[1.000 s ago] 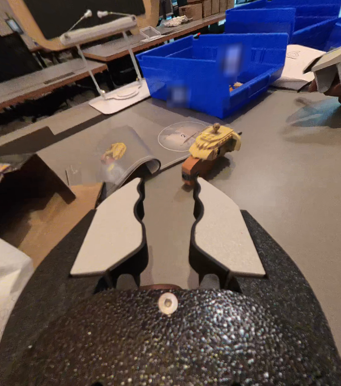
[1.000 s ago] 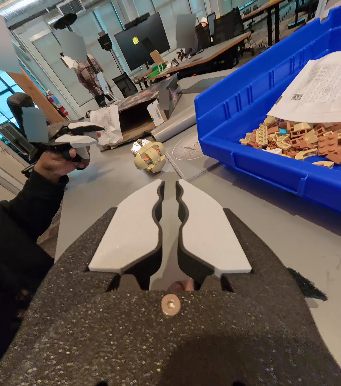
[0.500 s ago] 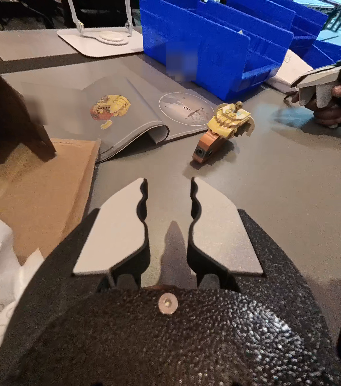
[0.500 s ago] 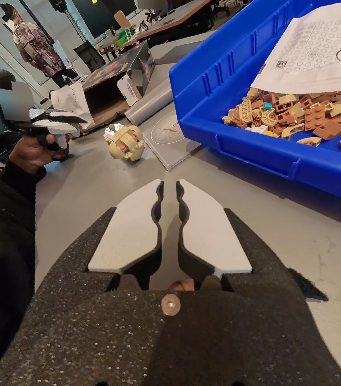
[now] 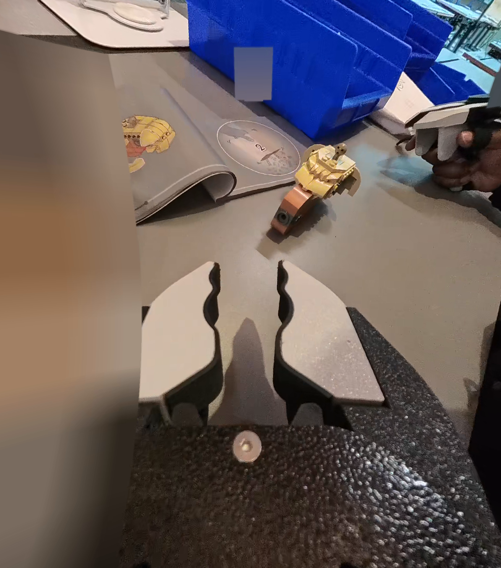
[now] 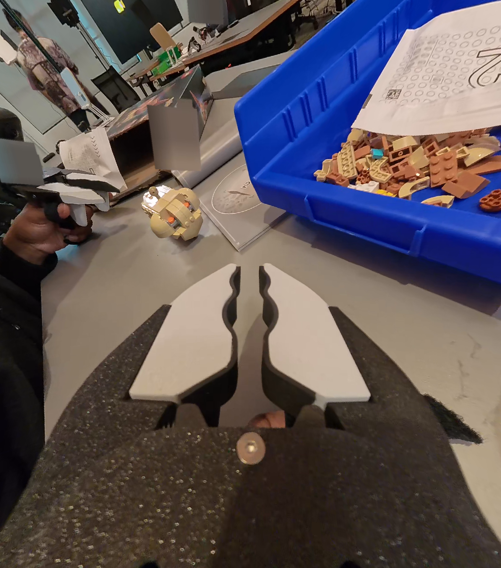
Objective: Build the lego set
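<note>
We hold our left gripper (image 5: 249, 270) empty with jaws moderately apart, the tan-and-brown brick model (image 5: 316, 187) lying just ahead toward upper right, its long axis slanting away, while our right gripper (image 6: 248, 270), narrowly parted and empty, sits farther off.

Brick model (image 5: 319, 181): tan shell, brown block end, tipped on grey table (image 5: 396, 276), touching open booklet (image 5: 212, 159).
</note>
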A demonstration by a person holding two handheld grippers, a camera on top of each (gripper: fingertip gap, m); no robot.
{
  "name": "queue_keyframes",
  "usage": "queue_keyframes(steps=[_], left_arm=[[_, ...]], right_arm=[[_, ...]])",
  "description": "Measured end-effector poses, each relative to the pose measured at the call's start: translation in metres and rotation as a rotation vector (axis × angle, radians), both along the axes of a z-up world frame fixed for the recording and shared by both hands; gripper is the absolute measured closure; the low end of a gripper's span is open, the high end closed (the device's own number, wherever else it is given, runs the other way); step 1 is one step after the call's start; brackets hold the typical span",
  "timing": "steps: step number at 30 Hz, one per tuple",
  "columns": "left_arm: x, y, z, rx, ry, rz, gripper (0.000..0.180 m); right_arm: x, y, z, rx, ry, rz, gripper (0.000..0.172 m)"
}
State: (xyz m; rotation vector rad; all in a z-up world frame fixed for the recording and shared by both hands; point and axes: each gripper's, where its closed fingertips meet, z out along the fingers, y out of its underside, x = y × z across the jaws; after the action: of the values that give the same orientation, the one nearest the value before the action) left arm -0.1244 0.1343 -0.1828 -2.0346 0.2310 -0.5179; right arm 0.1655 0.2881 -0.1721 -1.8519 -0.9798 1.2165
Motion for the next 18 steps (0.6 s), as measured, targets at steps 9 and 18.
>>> queue_keyframes(steps=[9, 18], left_arm=[[0.003, 0.000, -0.003, -0.021, 0.007, -0.017, 0.146], [0.010, 0.000, -0.013, -0.076, 0.058, -0.059, 0.146]], right_arm=[[0.000, 0.001, -0.002, -0.007, -0.010, -0.001, 0.160], [-0.001, -0.001, -0.001, -0.008, -0.010, 0.012, 0.160]])
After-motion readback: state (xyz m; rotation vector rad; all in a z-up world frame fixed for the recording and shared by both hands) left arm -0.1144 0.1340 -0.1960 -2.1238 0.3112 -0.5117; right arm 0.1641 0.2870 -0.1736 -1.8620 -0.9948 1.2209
